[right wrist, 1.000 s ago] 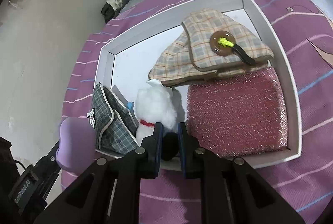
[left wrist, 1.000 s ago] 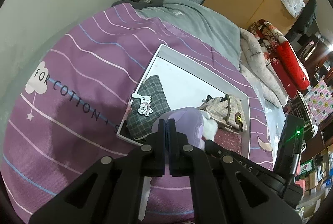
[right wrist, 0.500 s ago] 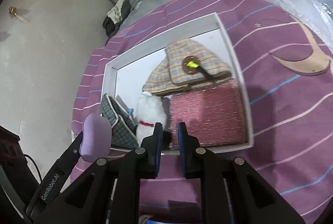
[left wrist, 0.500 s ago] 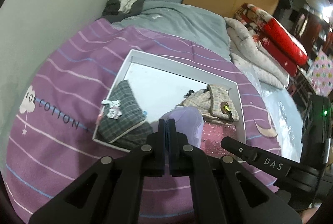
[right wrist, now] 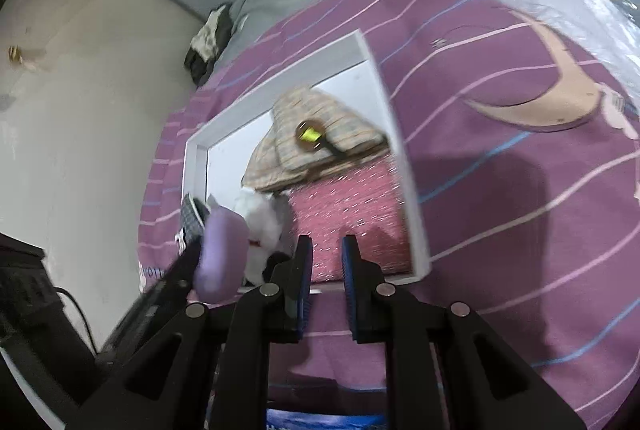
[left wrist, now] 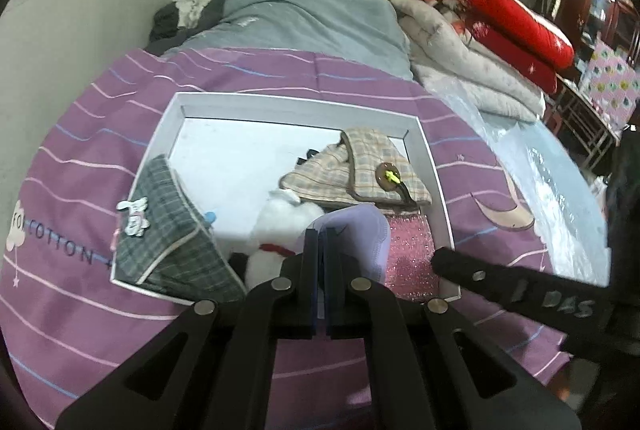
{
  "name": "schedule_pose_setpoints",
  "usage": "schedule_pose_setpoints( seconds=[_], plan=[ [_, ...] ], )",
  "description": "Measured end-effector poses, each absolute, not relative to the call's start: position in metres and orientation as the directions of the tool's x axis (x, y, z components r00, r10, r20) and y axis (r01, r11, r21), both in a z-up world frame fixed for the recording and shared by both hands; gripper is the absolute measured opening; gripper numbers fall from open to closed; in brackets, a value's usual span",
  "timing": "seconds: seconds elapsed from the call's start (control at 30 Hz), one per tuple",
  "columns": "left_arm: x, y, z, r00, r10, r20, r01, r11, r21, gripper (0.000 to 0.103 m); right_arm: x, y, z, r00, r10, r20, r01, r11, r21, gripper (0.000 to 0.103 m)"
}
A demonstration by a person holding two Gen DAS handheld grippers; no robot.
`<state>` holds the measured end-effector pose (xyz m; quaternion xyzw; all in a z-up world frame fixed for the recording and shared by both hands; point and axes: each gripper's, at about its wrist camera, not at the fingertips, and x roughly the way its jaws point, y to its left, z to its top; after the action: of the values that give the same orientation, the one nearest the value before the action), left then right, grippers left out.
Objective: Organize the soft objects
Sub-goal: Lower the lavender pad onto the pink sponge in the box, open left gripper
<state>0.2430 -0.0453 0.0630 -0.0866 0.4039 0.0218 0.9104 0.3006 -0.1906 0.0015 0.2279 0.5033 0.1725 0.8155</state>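
Two views told it: from the left wrist, the left hand-held gripper (left wrist: 320,242) was clenched on a lilac soft pad (left wrist: 360,234) above the white tray (left wrist: 434,186), over the pink sparkly pouch (left wrist: 408,258); lowering it into free space looked wise. From the right wrist, the right hand-held gripper (right wrist: 325,254) hung released, empty, near the tray's front rim.
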Motion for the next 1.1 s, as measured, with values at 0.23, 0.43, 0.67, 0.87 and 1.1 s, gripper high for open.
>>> schedule_pose_setpoints(
  seconds=[0.23,0.43,0.67,0.87,1.1],
  plan=[
    [0.252,-0.065,0.058,0.668,-0.029,-0.743,-0.071,0.992,-0.102,0.003,0.3,-0.203,0.004,0.445,0.524,-0.726,-0.032,0.82,0.572,0.014],
    [0.26,-0.082,0.054,0.656,-0.061,-0.752,-0.031,0.994,-0.107,0.003,0.3,-0.212,0.002,0.45,0.529,-0.719,-0.017,0.81,0.586,0.014],
    [0.265,-0.096,0.043,0.633,-0.06,-0.772,-0.027,0.995,-0.099,0.003,0.3,-0.218,-0.002,0.448,0.527,-0.722,0.002,0.807,0.59,0.014],
    [0.265,-0.096,0.043,0.612,-0.047,-0.789,-0.051,0.994,-0.099,0.025,0.298,-0.219,-0.001,0.449,0.524,-0.723,0.002,0.809,0.588,0.014],
    [0.26,-0.083,0.045,0.597,-0.086,-0.797,-0.073,0.984,-0.161,0.038,0.298,-0.216,-0.001,0.446,0.511,-0.735,0.003,0.82,0.572,0.014]
  ],
)
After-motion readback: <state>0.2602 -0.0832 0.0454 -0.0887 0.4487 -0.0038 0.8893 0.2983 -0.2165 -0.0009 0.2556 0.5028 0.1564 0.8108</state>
